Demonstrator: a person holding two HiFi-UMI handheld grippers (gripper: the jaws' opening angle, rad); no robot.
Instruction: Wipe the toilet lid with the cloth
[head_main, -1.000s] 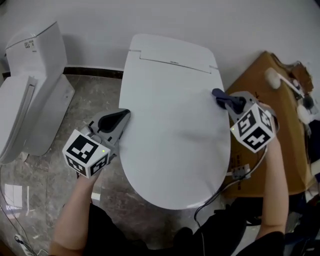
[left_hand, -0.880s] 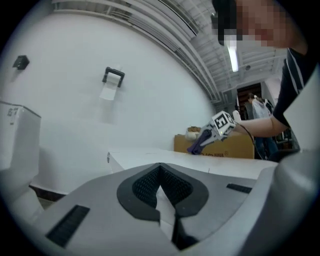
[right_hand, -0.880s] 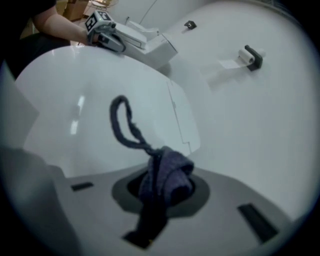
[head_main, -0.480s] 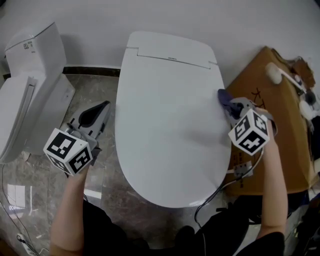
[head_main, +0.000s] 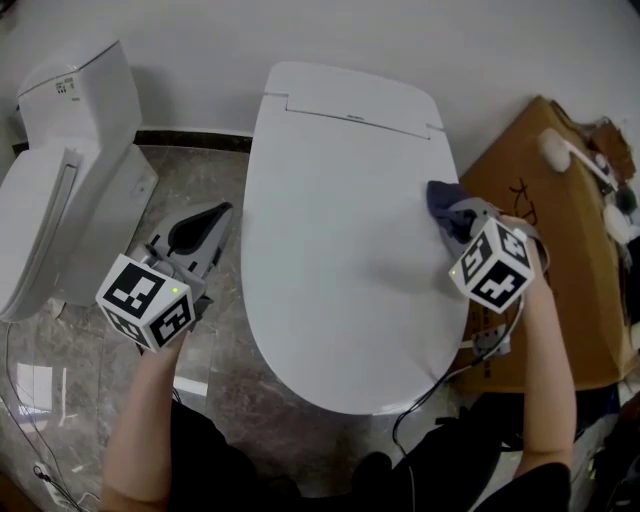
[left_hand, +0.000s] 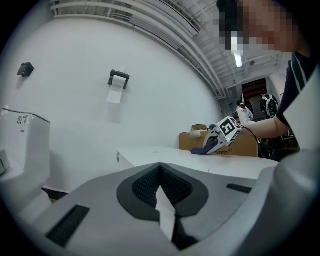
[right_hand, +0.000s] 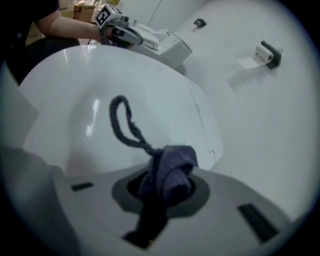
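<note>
Over toilet lid (head_main: 340, 260), right hand-held gripper (right_hand: 161, 194) clamps cloth (right_hand: 171, 169).

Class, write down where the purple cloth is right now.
In the head view the cloth is on the right, clamped in the right gripper at the right edge of the toilet lid, beside the cardboard box.

Left tongs (head_main: 216, 220) closed, empty; right tongs (head_main: 455, 216) clamped on cloth (head_main: 438, 197).

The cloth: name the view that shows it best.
Right gripper view: the cloth sits bunched between the jaws, a loop trailing out. Head view shows a purple corner at the toilet lid's edge; left gripper view, a distant scrap.
</note>
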